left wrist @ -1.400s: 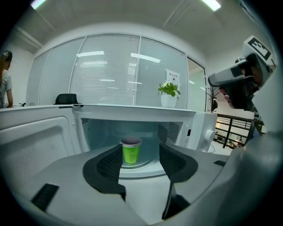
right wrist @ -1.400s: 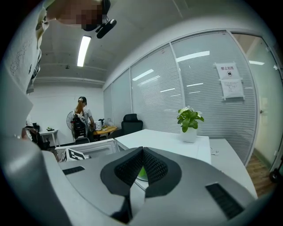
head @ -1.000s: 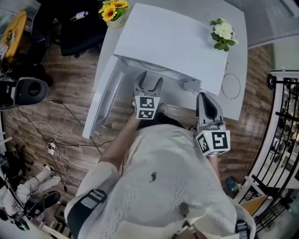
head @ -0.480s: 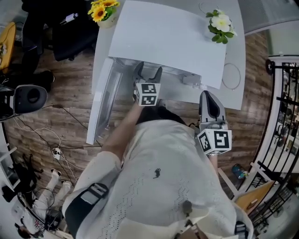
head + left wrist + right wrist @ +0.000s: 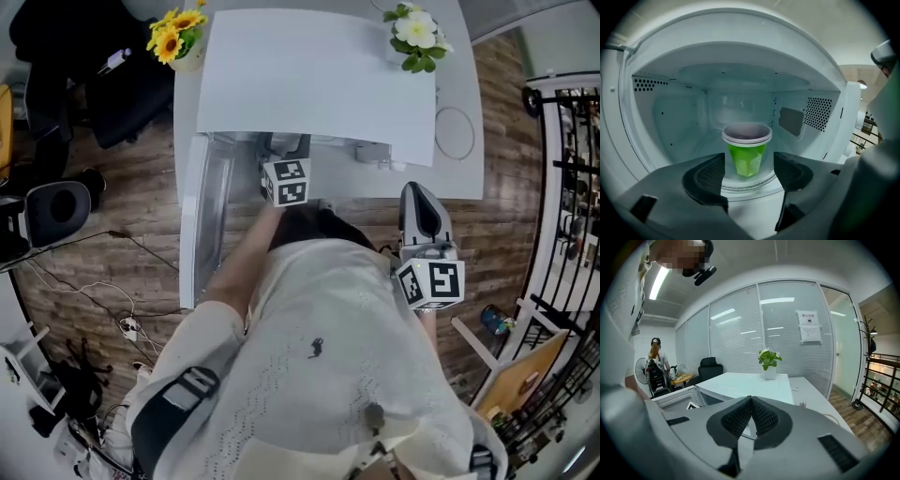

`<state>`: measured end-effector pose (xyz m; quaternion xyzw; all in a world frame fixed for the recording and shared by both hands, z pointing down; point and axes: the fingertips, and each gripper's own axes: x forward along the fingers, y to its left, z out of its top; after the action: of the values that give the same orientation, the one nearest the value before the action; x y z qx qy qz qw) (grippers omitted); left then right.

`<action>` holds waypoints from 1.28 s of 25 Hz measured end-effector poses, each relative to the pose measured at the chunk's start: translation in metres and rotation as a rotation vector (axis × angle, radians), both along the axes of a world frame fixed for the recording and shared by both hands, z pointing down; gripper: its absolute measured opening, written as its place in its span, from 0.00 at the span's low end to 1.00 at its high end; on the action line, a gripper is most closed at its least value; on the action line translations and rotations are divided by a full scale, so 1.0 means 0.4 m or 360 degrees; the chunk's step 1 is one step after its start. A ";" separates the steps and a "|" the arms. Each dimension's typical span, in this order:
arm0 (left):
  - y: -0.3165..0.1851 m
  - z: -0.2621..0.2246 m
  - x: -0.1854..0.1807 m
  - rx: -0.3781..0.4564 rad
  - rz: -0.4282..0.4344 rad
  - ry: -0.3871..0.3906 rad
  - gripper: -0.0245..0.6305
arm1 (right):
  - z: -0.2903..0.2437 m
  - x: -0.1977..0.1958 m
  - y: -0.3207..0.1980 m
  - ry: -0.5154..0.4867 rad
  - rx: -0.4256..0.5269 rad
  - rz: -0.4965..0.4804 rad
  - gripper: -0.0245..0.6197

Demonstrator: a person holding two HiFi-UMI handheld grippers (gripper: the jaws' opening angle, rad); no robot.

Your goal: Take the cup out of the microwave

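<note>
Two claws are out, but only one counts here: the left claw (image 5: 749,165) sits at the mouth of the open microwave (image 5: 656,122). Its jaws have just been opening and stand at full spread, with nothing pinched between the pads. Dead ahead, framed in that gap, is the cup (image 5: 746,154), green with a pale rim. It stands upright on the glass turntable (image 5: 740,188) in the middle of the cavity, deeper in than the fingertips and touched by neither pad. From the head view the door (image 5: 202,225) hangs open on the left, and the claw's nose is tucked just under the white top. The right claw (image 5: 751,414) is pressed shut on nothing. It is parked off the front edge of the table (image 5: 461,84), facing the potted plant (image 5: 414,36) and well apart from the cavity. So the left is clearly the nearer one. As I read it, the cup's long axis runs vertical and the jaws flank it left and right, so a straight push inward should bracket its sides. The taper below that wider rim could let it slip.
</note>
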<state>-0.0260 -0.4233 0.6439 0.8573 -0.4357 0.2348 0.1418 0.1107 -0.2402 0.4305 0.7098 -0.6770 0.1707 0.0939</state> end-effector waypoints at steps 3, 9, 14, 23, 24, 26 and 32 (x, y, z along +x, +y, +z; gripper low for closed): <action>-0.013 0.006 0.003 -0.0002 -0.0016 -0.0007 0.54 | 0.001 0.013 0.012 0.0004 -0.0004 0.0042 0.05; -0.024 0.014 0.014 0.0001 -0.0039 -0.0019 0.54 | 0.003 0.033 0.033 0.0007 -0.0016 0.0095 0.05; -0.025 0.016 0.011 0.0007 -0.0071 -0.0019 0.44 | 0.003 0.038 0.040 0.0007 -0.0009 0.0096 0.05; -0.008 -0.002 -0.001 0.0036 -0.0091 -0.0011 0.42 | 0.006 0.034 0.035 0.0000 0.0000 0.0023 0.05; -0.005 -0.006 -0.004 0.0044 -0.0096 -0.0013 0.42 | 0.006 0.033 0.033 -0.0003 0.0002 0.0011 0.05; 0.002 -0.015 -0.009 0.0057 -0.0107 -0.0015 0.42 | 0.005 0.033 0.030 -0.0007 0.0005 -0.0015 0.05; 0.039 -0.040 -0.029 0.0076 -0.0142 -0.0016 0.42 | 0.005 0.021 0.021 -0.0014 0.0024 -0.0140 0.05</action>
<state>-0.0374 -0.4077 0.6280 0.8389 -0.4797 0.2221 0.1294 0.1191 -0.2318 0.4324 0.6793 -0.7091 0.1644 0.0930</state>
